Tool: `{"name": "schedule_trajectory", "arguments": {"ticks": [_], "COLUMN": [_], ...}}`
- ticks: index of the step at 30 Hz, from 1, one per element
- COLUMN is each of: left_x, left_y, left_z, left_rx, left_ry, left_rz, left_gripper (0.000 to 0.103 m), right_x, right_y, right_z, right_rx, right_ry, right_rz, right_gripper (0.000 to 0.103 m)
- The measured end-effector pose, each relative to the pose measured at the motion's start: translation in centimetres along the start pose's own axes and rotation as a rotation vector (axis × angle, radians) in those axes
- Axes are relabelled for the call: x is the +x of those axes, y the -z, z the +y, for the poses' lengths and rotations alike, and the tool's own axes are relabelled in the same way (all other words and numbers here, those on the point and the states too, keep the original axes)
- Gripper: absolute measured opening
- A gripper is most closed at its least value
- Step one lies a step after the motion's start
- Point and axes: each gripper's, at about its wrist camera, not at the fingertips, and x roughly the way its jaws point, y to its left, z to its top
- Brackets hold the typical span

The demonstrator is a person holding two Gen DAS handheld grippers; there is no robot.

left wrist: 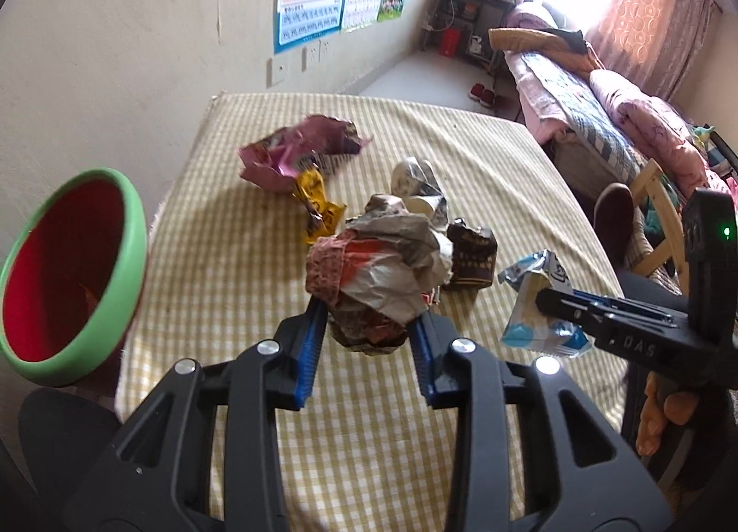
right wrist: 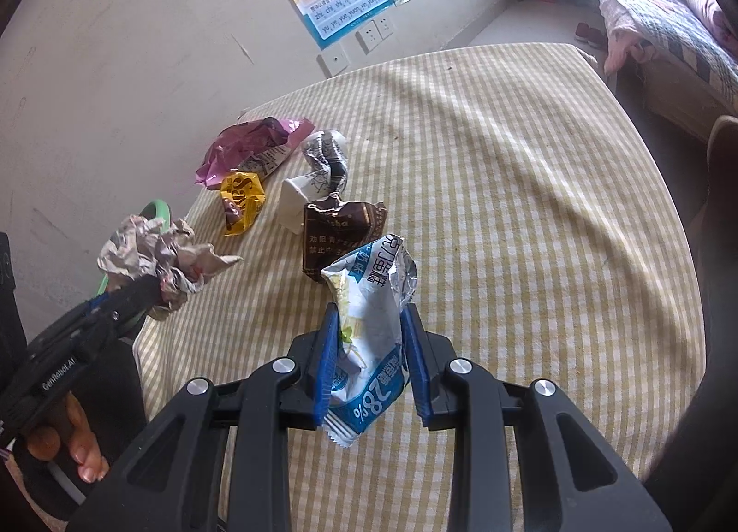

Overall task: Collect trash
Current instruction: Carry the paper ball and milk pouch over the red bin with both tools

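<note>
The counter (right wrist: 530, 209) wears a woven check cloth, yellow and cream, matt and slightly rumpled. The paper wad (left wrist: 383, 274) at the middle of the left view is dull, creased and rough. The blue-white wrapper (right wrist: 369, 324), low in the middle of the right view, is glossy foil-lined plastic that catches the light. The brown pouch (right wrist: 339, 232), yellow wrapper (right wrist: 242, 202) and purple bag (right wrist: 249, 149) are shiny, crinkled film. The bin (left wrist: 69, 274) at the left edge looks like smooth plastic, green rim, red inside. The left gripper (left wrist: 366, 333) and right gripper (right wrist: 369, 347) are matt black plastic with ribbed blue pads and bright metal screw heads.
</note>
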Motion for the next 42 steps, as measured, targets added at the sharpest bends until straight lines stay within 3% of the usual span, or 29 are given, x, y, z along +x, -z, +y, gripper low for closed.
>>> {"name": "schedule_trajectory", "arguments": {"ticks": [24, 42], "left_x": [-3.5, -4.7], "left_y": [-0.7, -0.6], "left_z": [4.9, 7.7], "left_rx": [-0.121, -0.194], "left_ry": [-0.072, -0.114], "left_rz": [-0.111, -0.141], "left_gripper": [0.033, 0.033], "right_x": [-0.9, 0.7], "right_y": [-0.9, -2.7], "right_z": [6.3, 11.3], "right_rx": [-0.16, -0.243], "right_ry": [-0.037, -0.101], "right_rz": [-0.02, -0.022], "right_gripper": [0.028, 0.028]}}
